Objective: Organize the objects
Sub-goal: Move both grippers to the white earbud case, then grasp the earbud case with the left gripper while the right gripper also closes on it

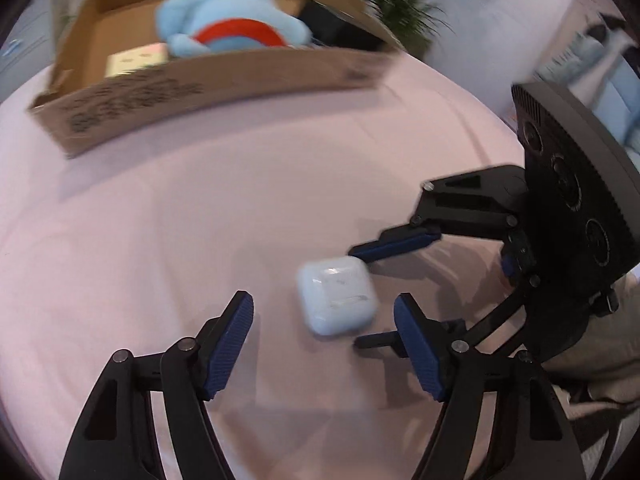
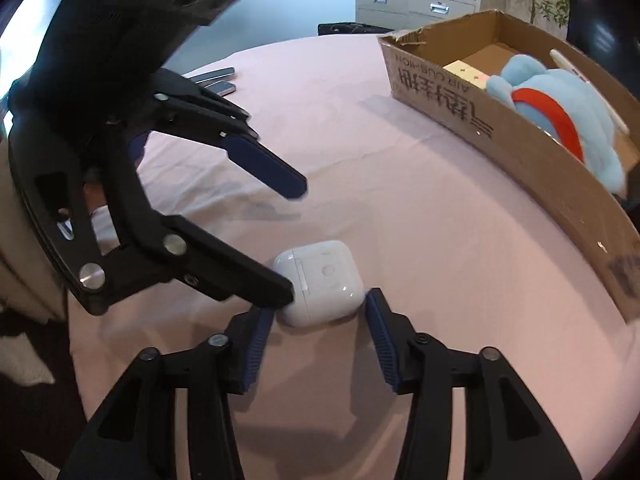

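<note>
Both grippers, left [image 1: 323, 344] and right [image 2: 320, 332], spread wide around a white case [image 2: 320, 282] on pink cloth [image 2: 420, 208], neither pinching it. Box [image 2: 520, 148] with blue plush [image 2: 560, 112] sits at two o'clock.

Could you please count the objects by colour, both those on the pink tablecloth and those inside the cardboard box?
White: 2, the earbuds case on the cloth and a pen-like stick in the box
Light blue: 1, the plush toy
Pale yellow: 1, a small box
Grey metal: 2, flat bars
Total: 6
</note>
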The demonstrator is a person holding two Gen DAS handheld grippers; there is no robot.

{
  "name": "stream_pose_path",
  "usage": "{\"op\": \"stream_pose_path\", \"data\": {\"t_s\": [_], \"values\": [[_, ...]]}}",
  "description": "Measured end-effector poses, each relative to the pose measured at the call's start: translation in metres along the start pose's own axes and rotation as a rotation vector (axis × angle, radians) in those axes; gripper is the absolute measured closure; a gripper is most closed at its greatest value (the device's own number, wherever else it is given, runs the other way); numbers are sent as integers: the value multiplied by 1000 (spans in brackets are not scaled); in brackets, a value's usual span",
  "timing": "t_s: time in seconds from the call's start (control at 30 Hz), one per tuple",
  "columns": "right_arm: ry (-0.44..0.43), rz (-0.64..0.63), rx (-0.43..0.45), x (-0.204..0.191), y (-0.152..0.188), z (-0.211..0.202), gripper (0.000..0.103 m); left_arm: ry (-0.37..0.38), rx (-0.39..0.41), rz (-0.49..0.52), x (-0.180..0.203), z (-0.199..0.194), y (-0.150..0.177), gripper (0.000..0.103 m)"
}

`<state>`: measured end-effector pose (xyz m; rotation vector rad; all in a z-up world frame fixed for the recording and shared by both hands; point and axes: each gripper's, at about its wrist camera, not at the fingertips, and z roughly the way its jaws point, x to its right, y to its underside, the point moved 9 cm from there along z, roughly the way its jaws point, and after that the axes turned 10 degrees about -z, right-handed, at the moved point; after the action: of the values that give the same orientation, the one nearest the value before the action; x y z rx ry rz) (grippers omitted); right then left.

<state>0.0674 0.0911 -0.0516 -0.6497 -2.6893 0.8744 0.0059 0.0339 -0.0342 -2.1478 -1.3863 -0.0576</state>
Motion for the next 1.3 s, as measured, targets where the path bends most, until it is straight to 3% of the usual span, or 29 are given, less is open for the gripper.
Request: {"op": "stream_pose_path", "data": {"t_s": [0.17, 0.23, 0.3, 0.4, 0.53, 0.77, 0.83, 0.9, 1.3], "values": [[12, -22, 17, -3, 2, 0, 55, -19, -34, 28, 4, 7, -2, 44], [14, -25, 18, -2, -4, 5, 55, -14, -42, 37, 6, 8, -3, 60], [16, -37, 16, -3, -7, 8, 56, -15, -52, 51, 10, 9, -4, 63], [13, -47, 19, -6, -6, 7, 61, -27, -71, 71, 13, 11, -4, 63], [14, -45, 21, -7, -5, 6, 61, -76, -93, 105, 12, 15, -6, 50], [22, -43, 24, -8, -5, 6, 58, -97, -86, 122, 9, 17, -1, 52], [22, -43, 24, -8, -4, 7, 58, -123, -80, 132, 9, 18, -1, 61], [21, -41, 24, -8, -5, 8, 58, -155, -73, 155, 11, 18, 1, 62], [11, -54, 27, -11, -7, 10, 61, -139, -32, 148, 8, 20, 0, 62]]}}
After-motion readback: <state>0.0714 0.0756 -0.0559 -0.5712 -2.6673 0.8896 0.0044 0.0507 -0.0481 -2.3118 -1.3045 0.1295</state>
